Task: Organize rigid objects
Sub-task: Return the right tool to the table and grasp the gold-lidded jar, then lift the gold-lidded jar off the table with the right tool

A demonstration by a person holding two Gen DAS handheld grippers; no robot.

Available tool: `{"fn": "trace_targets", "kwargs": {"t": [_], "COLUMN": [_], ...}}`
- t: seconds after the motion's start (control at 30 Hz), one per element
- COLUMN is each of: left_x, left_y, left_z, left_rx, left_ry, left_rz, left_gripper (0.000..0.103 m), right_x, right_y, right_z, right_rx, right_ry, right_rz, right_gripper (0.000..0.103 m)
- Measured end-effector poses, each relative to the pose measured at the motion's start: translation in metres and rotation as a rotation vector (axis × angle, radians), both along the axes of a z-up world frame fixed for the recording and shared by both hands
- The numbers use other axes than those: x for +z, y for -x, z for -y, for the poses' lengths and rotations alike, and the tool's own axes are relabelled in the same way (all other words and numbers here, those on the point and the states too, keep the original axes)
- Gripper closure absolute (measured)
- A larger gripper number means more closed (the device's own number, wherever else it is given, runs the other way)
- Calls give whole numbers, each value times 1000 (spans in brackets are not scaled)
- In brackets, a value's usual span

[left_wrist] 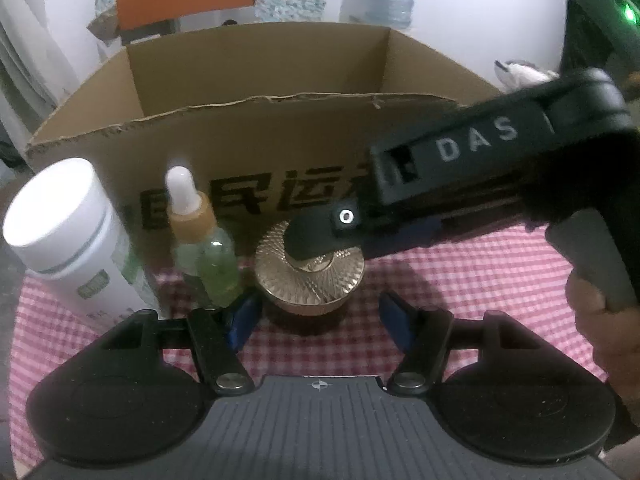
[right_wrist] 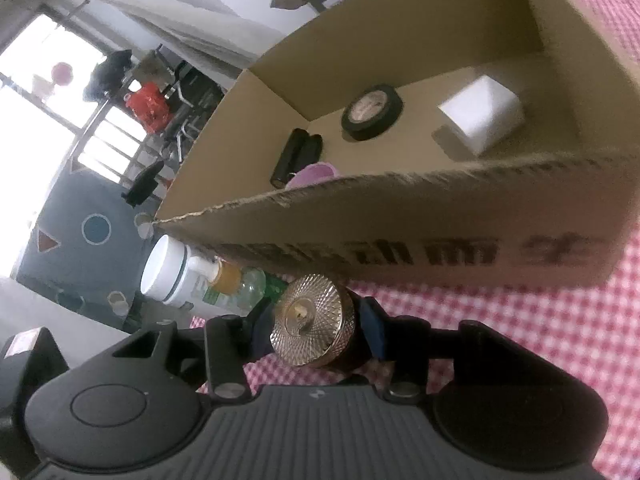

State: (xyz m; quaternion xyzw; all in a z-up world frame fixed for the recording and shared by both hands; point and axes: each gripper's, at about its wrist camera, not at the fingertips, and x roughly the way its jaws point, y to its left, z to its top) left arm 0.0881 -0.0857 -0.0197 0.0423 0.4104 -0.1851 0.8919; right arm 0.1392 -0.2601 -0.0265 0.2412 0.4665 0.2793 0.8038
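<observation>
1. So the cardboard box (right_wrist: 400, 216) already has stuff in it: a roll of black tape (right_wrist: 371, 112), a white cube-ish block (right_wrist: 482, 114), a black cylinder thing (right_wrist: 296, 156) and something pink (right_wrist: 314, 174) peeking over the near wall. Looks like a good chunk of the sorting is done.
2. Right gripper (right_wrist: 320, 326) has its jaws clamped on the gold ribbed-lid jar (right_wrist: 312, 320), tilted on its side in the right wrist view, right in front of the box's near wall. Can't tell if it's off the checkered worktop (right_wrist: 520, 340) yet.
3. Left gripper (left_wrist: 316, 312) is spread wide, holding nothing, parked just short of that same jar.
4. Not yet boxed: the white-capped bottle (left_wrist: 68, 236) and the green dropper bottle (left_wrist: 204, 248), standing side by side against the box's outer wall.
5. My guess: jar goes in next, then those two, so maybe a bit past halfway.
</observation>
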Motion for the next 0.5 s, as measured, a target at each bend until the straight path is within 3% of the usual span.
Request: {"fn": "trace_targets", "kwargs": {"t": [0.37,0.5], "left_x": [2,3], "left_y": [20,24], "left_z": [24,35], "left_rx": [-189,-208], "left_ry": [70,30], "left_rz": [-58,-28], "left_gripper": [38,37], "right_x": [-1,-2], "right_y": [41,51], "right_z": [52,66], "right_rx": [-92,-118], "right_ry": [-10,-38], "right_rz": [-59,-65], "right_gripper": [52,52]}}
